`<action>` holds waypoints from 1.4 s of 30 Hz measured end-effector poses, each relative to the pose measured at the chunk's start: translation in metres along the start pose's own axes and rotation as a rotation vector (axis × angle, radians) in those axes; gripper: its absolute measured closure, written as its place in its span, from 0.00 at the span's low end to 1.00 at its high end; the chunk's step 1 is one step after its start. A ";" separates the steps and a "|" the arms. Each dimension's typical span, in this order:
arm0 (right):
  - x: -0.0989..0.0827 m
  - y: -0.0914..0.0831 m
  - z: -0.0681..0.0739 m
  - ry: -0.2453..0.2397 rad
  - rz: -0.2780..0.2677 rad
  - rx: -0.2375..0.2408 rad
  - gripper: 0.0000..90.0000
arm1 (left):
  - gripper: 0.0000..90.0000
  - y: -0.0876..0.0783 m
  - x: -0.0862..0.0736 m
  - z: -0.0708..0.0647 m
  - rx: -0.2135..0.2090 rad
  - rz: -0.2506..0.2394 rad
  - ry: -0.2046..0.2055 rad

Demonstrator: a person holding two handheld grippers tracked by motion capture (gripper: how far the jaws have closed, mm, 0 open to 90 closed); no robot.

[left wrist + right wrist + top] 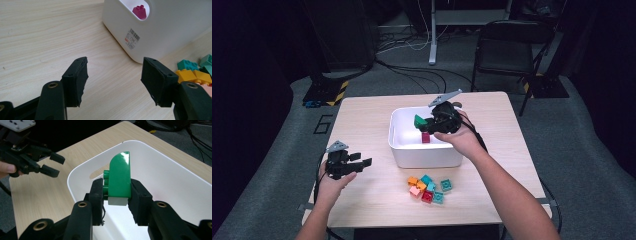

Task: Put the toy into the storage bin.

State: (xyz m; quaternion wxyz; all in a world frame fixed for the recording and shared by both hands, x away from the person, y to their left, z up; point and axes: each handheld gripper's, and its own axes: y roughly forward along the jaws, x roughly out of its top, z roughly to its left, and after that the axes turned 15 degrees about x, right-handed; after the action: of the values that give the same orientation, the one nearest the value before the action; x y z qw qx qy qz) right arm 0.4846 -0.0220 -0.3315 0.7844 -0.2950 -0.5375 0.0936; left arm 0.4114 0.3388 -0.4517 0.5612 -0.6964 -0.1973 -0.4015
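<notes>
We see a pale wood-grain table carrying a smooth white plastic bin with rounded corners. Over the bin, the right gripper pinches a glossy green brick, curved on one corner, studs sideways. A magenta brick lies inside. Loose bricks cluster near the bin's front. The left gripper hovers, jaws spread, empty.

White bin cut off by top and right edges in left gripper view; label text on its wall too small to read. Beside bin, block pile runs off frame right, partly behind the jaw. Pink block inside bin seen thru handle slot only.
</notes>
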 end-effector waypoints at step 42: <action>0.002 0.065 -0.076 0.064 0.073 -0.114 0.72 | 0.42 0.004 0.000 0.000 -0.008 0.007 0.004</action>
State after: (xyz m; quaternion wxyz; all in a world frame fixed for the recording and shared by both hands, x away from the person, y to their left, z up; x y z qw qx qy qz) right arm 0.5647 0.0039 -0.3850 0.7790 -0.3615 -0.5057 0.0819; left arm 0.4142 0.3382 -0.4542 0.5601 -0.6987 -0.1919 -0.4016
